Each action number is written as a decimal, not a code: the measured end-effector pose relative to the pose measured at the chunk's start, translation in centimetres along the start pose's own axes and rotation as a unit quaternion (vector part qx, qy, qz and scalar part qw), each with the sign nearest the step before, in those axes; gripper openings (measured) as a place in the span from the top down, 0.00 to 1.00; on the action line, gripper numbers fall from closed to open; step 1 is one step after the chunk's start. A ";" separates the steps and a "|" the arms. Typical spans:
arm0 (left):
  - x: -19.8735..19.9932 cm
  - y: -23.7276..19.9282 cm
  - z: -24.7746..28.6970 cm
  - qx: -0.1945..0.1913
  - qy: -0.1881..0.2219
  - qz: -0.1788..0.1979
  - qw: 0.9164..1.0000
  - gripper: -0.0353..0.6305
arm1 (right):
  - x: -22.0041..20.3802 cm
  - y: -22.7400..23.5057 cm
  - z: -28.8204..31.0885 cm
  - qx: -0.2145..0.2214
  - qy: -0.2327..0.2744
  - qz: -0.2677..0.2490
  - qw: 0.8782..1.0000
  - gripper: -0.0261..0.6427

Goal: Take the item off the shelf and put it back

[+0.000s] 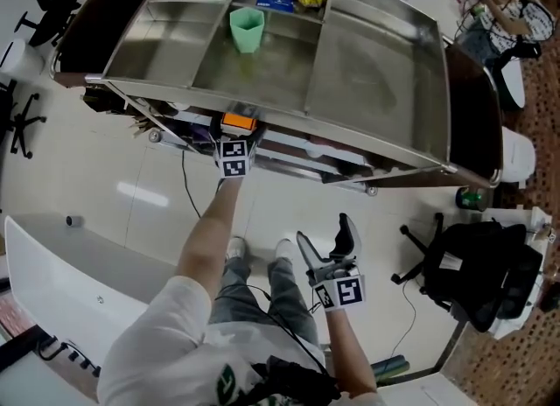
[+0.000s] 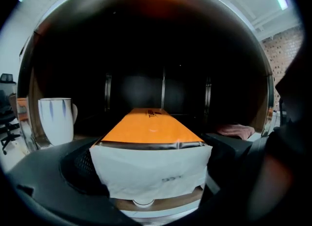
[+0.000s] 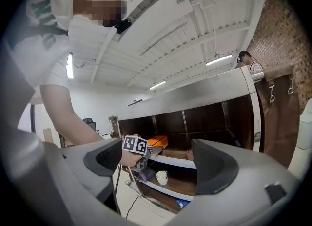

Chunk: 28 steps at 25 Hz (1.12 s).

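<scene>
Right gripper [image 1: 325,236]: jaws apart, empty, low by your feet. Leave it clear of the work.

Left gripper [image 1: 236,139]: jaws clamped on the white end of the orange box [image 2: 146,131], which reaches in over the front edge of the shelf [image 1: 367,72]. Move the box level and straight, and pass wide of the mug [image 2: 56,120] to its left.

Bright overhead light, dark shelf interior, fisheye edges
</scene>
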State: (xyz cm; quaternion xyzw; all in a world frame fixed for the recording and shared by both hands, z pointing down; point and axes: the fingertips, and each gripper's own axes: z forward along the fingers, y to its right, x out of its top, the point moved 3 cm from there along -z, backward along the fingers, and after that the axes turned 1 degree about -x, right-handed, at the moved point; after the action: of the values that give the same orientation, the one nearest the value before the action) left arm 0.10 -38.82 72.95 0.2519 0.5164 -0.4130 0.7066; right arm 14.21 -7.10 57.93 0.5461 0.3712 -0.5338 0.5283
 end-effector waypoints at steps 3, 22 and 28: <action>-0.2 0.7 0.5 -0.038 -0.041 0.003 0.998 0.24 | -0.1 0.0 -0.3 0.000 -0.004 0.006 1.000 0.26; 1.9 4.2 -12.5 -0.053 -0.008 0.032 0.998 0.32 | 3.8 -2.4 0.9 0.033 0.053 0.006 0.998 0.26; 2.5 4.7 -20.4 -0.032 -0.006 0.035 0.999 0.32 | 4.8 -3.5 1.3 0.051 0.074 0.016 0.996 0.26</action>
State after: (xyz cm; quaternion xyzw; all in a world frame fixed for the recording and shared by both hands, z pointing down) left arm -6.32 -21.14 63.34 0.2448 0.5161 -0.3730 0.7312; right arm 11.35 -8.54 52.84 0.6159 0.3727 -0.5022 0.4792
